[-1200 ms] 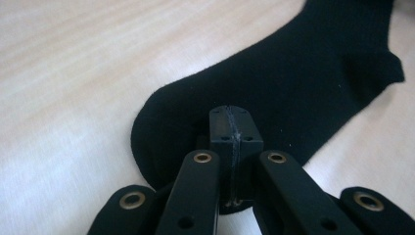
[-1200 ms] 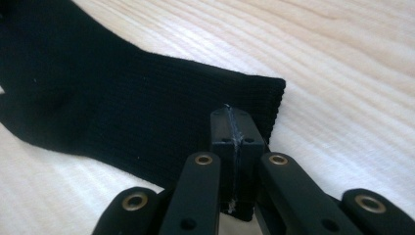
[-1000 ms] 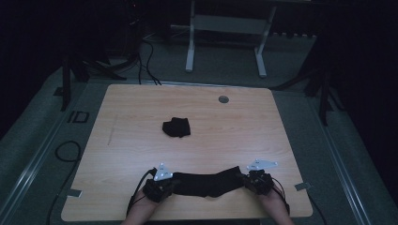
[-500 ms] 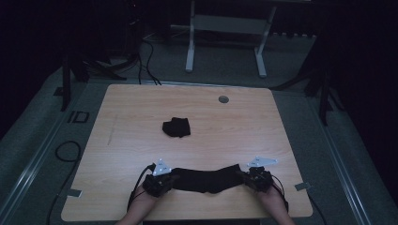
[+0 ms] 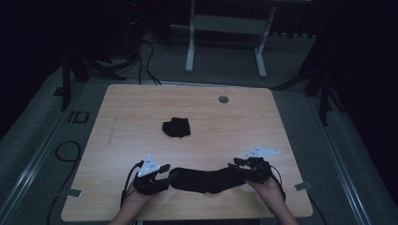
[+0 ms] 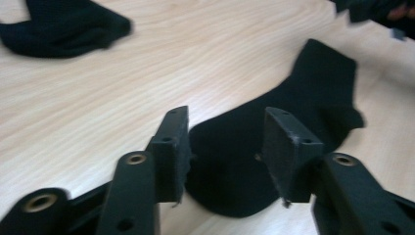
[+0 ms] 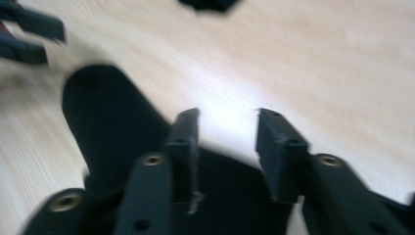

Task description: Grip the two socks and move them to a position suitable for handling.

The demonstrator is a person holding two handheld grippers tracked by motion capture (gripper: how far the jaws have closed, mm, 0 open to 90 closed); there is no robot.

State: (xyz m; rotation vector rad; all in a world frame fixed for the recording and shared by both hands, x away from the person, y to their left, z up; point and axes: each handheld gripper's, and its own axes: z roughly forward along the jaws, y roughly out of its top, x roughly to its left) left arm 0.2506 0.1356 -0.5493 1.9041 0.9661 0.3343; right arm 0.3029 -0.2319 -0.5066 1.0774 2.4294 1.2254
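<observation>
We are holding the left gripper (image 6: 226,147) with its two black jaws parted, straddling the rounded end of the long black fabric sock (image 6: 288,127), which is lying flat between them on the table; the pads are not pinching it. In the right gripper view, the right gripper (image 7: 227,147) is likewise standing with its jaws released over the opposite end of the sock (image 7: 107,122), with bare wood showing in the gap; this view is blurred.

From the high view, we are resting both hands low at the near edge of the light wooden table (image 5: 141,108), the left gripper (image 5: 162,176) and right gripper (image 5: 237,168) pointing inward toward each other, the sock (image 5: 206,179) stretching between them. A second, bunched black sock (image 5: 177,127) is lying near the table's middle, well apart from both grippers.
</observation>
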